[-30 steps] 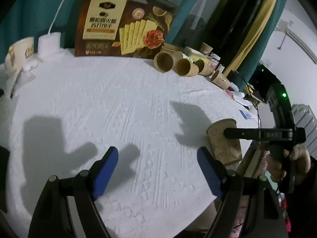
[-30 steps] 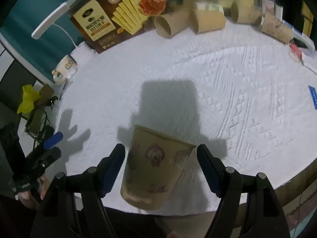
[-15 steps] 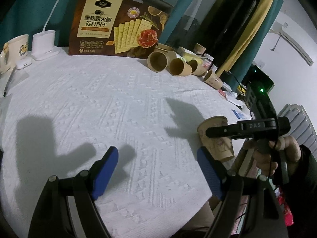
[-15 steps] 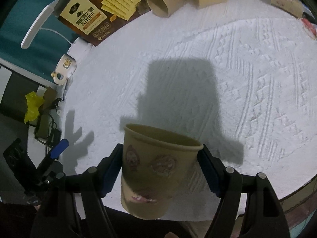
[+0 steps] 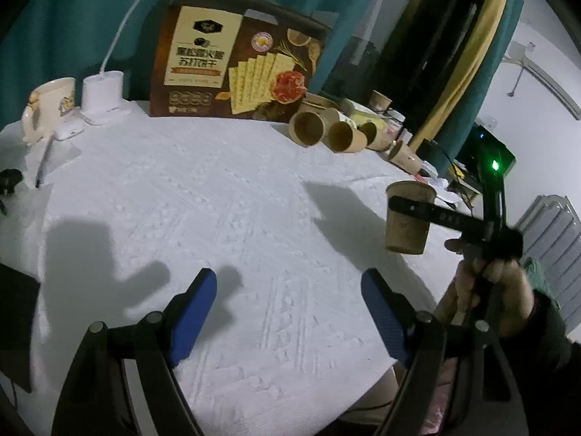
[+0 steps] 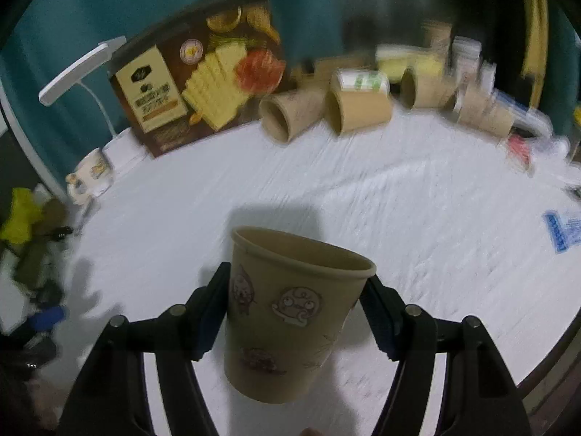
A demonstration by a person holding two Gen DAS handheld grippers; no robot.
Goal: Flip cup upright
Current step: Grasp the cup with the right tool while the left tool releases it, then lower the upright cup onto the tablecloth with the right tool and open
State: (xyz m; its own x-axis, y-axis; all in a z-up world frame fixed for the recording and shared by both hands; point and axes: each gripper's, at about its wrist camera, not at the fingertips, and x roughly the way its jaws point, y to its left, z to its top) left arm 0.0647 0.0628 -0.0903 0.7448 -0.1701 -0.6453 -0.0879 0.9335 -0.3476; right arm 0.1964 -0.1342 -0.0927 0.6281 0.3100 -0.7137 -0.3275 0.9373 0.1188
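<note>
1. While my right claw (image 6: pixel 296 312) clamps the paper cup (image 6: pixel 290 312) between its two pads, the cup sits mouth-up, tilted only a little, and off the white tablecloth (image 6: pixel 417 225).
2. From the left wrist view I see the same cup (image 5: pixel 408 219) ahead and to the right of my left claw (image 5: pixel 288 305), raised above the cloth near the table's right edge, with the right claw's dark finger (image 5: pixel 417 208) across its wall.
3. Of the cup's inside I can see only the far inner wall below the rim; I cannot tell whether anything is in it.
4. My left claw is spread wide with nothing between its blue pads (image 5: pixel 192 307), over bare cloth (image 5: pixel 218 200).
5. Far ahead of the right claw, several brown paper cups (image 6: pixel 290 116) lie on their sides in a row, mouths turned toward me; the open ones (image 5: pixel 308 130) look hollow and dark inside.
6. Behind them stands a large cracker box (image 5: pixel 232 63).
7. Ahead and left of the left claw stands a cream mug (image 5: pixel 51 107), upright beside the white lamp base (image 5: pixel 101 98); its contents are hidden from me.
</note>
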